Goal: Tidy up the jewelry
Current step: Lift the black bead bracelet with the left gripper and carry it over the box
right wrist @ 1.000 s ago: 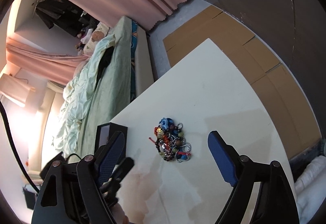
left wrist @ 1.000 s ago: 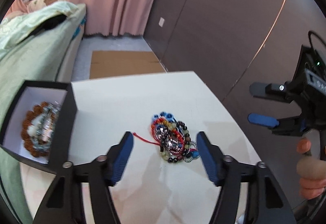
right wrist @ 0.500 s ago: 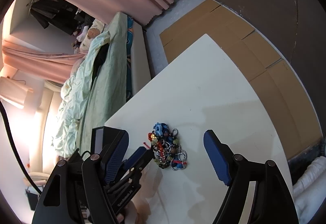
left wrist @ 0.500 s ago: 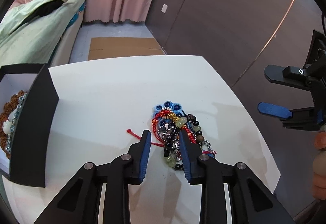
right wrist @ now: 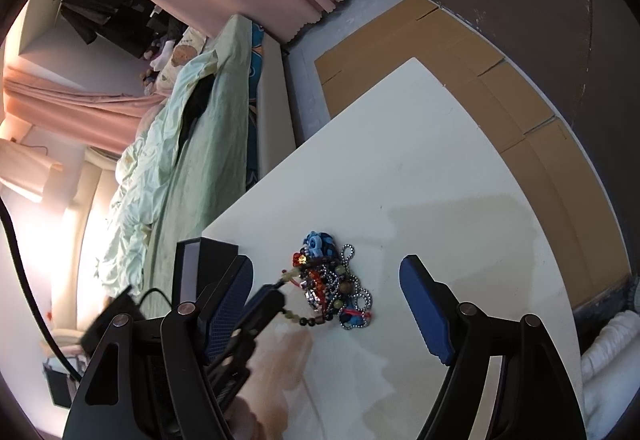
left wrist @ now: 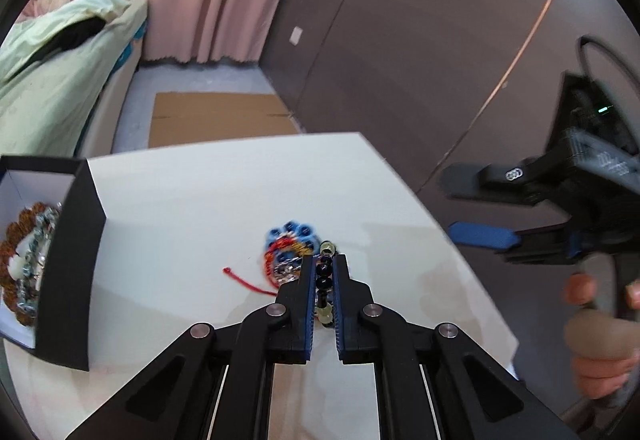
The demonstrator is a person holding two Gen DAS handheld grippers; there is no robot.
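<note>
Left gripper [left wrist: 323, 276], fingers pinched tight on a bead bracelet [left wrist: 323, 272] from the pile [right wrist: 332, 288]; right gripper [right wrist: 328, 304] gapes empty. Next: lift it free, carry to the box [left wrist: 68, 260] at left.

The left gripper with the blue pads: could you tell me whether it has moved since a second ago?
Yes. The left gripper advanced to the bead pile on the white table and shut on a dark-beaded strand.

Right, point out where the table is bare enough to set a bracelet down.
Bare: the table's far corner beyond the jewelry pile, and the strip between pile and black box. Crowded: the pile itself, where the left claw grips a beaded bracelet.
</note>
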